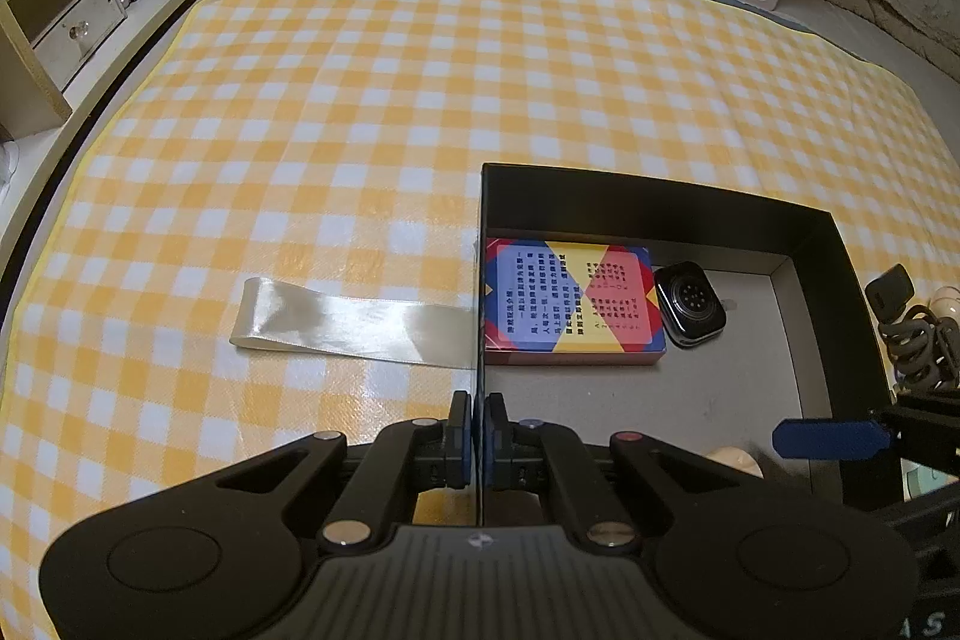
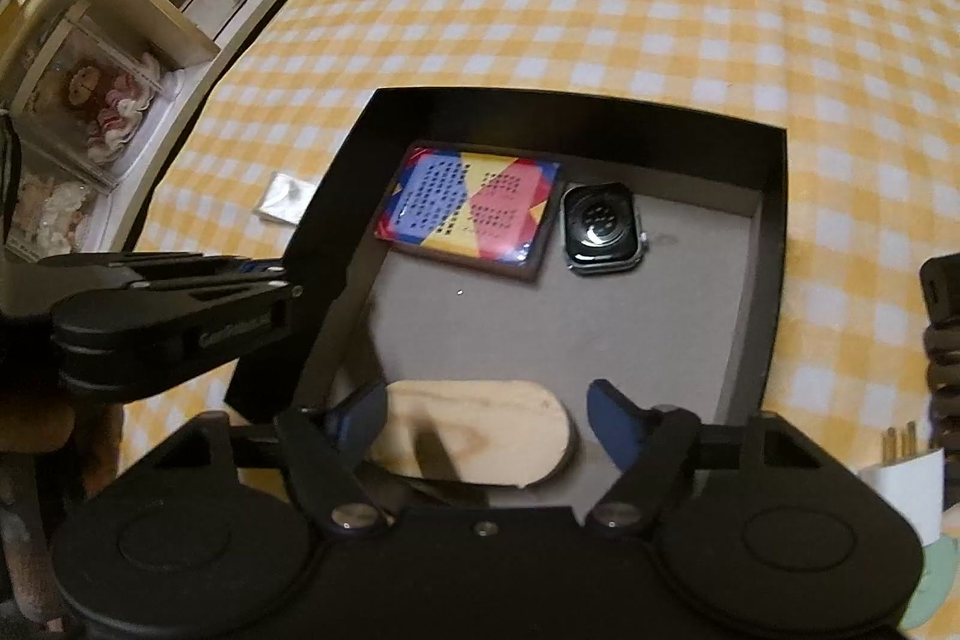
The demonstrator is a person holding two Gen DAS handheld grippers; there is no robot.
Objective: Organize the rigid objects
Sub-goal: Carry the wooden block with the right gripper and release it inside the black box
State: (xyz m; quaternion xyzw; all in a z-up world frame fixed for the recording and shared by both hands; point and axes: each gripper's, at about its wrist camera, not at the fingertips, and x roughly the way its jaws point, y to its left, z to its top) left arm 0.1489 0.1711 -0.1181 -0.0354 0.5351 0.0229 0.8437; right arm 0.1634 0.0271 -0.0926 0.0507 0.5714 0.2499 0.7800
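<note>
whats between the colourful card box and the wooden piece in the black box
Nothing: in the right wrist view only bare grey floor of the black box separates the colourful card box from the wooden piece.

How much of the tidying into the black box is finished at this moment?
Done: the colourful card box and the watch body already lie in the black box. In hand: the left gripper pinches the box's left wall, and a wooden piece sits between the right gripper fingers, low inside the box. Left: the dark cable and a white plug outside it.
</note>
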